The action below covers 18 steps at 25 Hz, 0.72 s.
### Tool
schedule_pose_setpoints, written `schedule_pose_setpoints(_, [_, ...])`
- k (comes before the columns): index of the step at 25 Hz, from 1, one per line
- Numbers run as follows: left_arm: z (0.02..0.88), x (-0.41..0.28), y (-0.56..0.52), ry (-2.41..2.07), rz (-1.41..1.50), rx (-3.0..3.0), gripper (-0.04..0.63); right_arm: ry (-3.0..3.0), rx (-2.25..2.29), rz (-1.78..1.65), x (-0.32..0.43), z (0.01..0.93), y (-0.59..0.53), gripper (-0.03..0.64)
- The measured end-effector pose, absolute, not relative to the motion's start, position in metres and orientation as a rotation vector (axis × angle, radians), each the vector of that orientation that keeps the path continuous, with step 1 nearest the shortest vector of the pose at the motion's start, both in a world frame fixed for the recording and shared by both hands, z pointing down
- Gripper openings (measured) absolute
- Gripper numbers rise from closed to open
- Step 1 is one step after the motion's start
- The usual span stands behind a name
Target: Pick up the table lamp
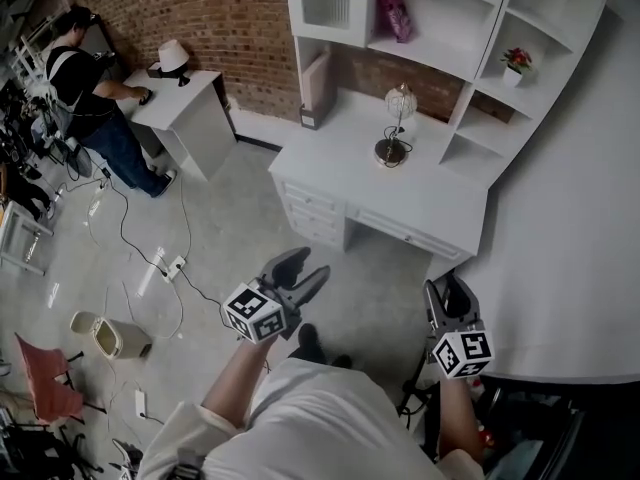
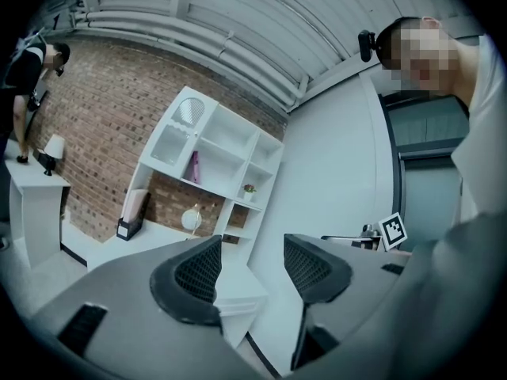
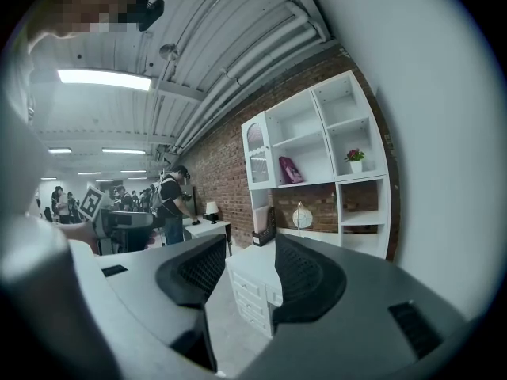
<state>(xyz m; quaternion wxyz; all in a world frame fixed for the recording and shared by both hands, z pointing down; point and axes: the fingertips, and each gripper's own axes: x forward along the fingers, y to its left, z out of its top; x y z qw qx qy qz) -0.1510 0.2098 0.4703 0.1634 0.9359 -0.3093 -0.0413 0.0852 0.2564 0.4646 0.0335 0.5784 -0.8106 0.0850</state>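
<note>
the table lamp (image 1: 400,101) stands on the desk (image 1: 335,173), well apart: 1 o'clock from the left gripper (image 1: 300,268), 11 o'clock from the right gripper (image 1: 447,296). both grippers' fingers are released, empty. bumping its round shade on the thin stem could tip it.

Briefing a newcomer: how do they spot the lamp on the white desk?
Find the white desk against the brick wall. The table lamp stands on it beneath the shelves: round globe shade, thin stem, unlike the cone-shaded lamp farther left.
</note>
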Motion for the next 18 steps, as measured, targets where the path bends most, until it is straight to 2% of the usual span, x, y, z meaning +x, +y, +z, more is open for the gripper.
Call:
schedule_pose_setpoints(8, [0.49, -0.15, 0.168, -0.85, -0.098, 2.659, 0.249, -2.46, 1.779, 0.298, 0.081, 0.486, 0.221, 0.213])
schedule_pose_setpoints(18, [0.495, -0.139, 0.057, -0.734, -0.099, 2.669, 0.252, -2.386, 1.829, 0.323, 0.077, 0.488, 0.123, 0.213])
